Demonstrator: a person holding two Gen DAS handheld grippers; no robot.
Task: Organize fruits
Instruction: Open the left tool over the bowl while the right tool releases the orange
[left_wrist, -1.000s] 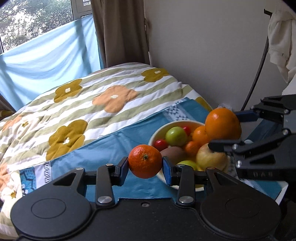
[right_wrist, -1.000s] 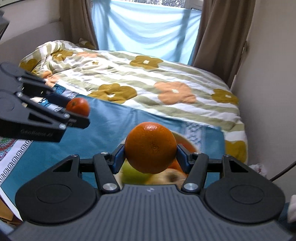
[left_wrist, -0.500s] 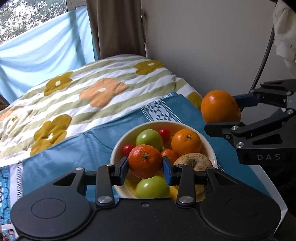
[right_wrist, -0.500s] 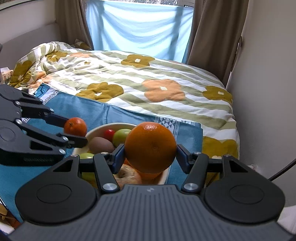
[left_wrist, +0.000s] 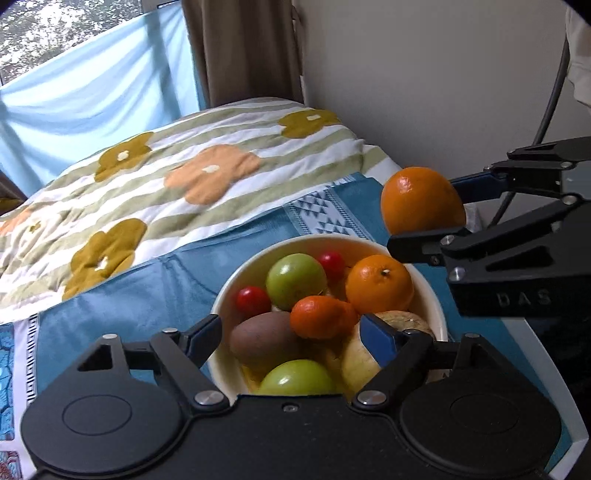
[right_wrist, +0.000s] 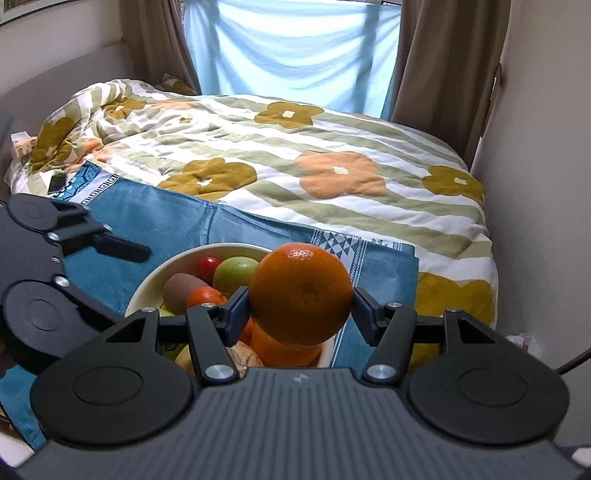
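A cream bowl (left_wrist: 436, 295) on a blue cloth holds green apples, red tomatoes, a kiwi (left_wrist: 264, 341), an orange (left_wrist: 378, 284) and other fruit. My left gripper (left_wrist: 291, 334) is open just above the bowl's near side. The small mandarin (left_wrist: 321, 317) lies free on the fruit pile between its fingers. My right gripper (right_wrist: 299, 308) is shut on a large orange (right_wrist: 300, 293) and holds it above the bowl's right rim (right_wrist: 147, 284). The large orange also shows in the left wrist view (left_wrist: 423, 201).
The blue cloth (left_wrist: 122, 306) covers a table beside a bed with a flowered striped quilt (right_wrist: 295, 155). A wall stands close on the right (left_wrist: 424, 74). Curtains and a window are beyond. A white table edge (left_wrist: 554, 369) shows at the right.
My left gripper has opened and let go of the small mandarin, which now rests in the bowl. Both grippers moved closer over the bowl; the right still holds the large orange.
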